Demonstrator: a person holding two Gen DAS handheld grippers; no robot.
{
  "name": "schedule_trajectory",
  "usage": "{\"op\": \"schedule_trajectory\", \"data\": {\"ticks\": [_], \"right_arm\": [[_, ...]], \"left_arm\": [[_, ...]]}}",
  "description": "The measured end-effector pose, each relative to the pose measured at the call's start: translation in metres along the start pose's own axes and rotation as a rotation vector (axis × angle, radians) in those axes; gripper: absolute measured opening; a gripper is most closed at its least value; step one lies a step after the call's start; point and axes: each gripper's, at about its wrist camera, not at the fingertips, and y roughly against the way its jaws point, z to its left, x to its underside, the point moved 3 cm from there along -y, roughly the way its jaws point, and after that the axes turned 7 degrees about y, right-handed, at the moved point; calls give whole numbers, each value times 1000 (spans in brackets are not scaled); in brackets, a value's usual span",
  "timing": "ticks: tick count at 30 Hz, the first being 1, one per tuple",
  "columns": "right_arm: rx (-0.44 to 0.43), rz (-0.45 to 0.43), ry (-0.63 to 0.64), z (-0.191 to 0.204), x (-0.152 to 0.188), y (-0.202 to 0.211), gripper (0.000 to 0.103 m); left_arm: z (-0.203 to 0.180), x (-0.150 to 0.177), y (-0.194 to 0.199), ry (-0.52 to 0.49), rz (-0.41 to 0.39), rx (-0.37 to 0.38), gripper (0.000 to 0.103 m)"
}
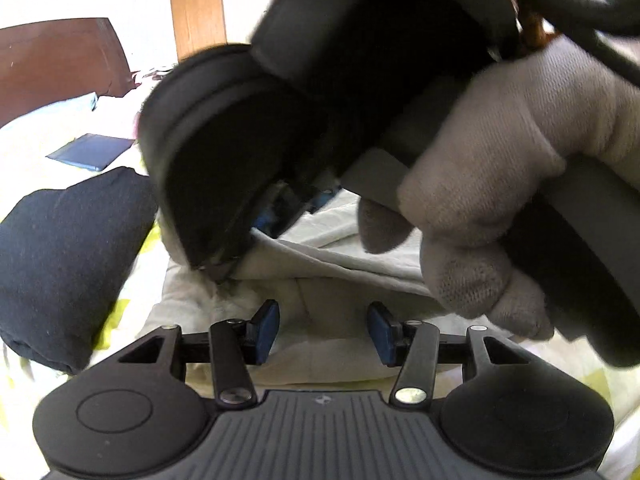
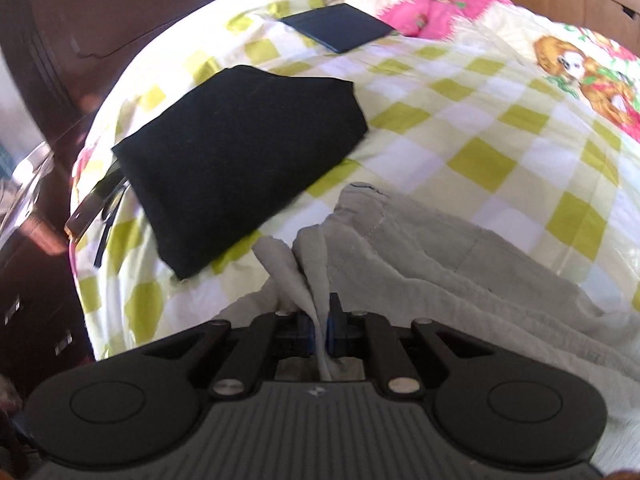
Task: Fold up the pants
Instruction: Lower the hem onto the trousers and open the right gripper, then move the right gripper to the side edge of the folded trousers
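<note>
Bedspread, yellow-green and white checked (image 2: pixel 460 120), under everything. Far left: folded black garment (image 2: pixel 240 152), flat on the checks; beyond it, dark blue flat rectangular pad (image 2: pixel 340 26). Centre: light grey cotton pants (image 2: pixel 460 256), rumpled on the bed, just right of the black garment. Left gripper (image 1: pixel 324 332), blue pads wide apart, holding nothing, poised just above the grey fabric. Right gripper (image 2: pixel 318 330), jaws pinched narrow on a bunched fold of the pants, cloth rising between the fingers. Right hand in a grey knit glove (image 1: pixel 500 184), wrapped round that gripper's handle, close over the pants.
</note>
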Motion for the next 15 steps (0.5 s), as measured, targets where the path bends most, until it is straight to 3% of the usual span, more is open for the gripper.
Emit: {"op": "schedule_trajectory", "data": {"ticks": [3,5,8,12,15], "right_arm": [[-75,58,35,5,3,-7,16],[-112,33,20,5,4,-3,30],[-151,-42,-52,-4,9,17,34],[-67,-159,-174,-43,35,74,35],[85,-212,-321,-97,83,121,36]], "left_arm": [[-5,0,5,-29,-2,5,62],[-7,1,9,-37,15,17,63],[-7,0,17,-27,14,23,64],[-9,1,24,-41,30,23,64],[-15,-2,35,-62,17,28,64]]}}
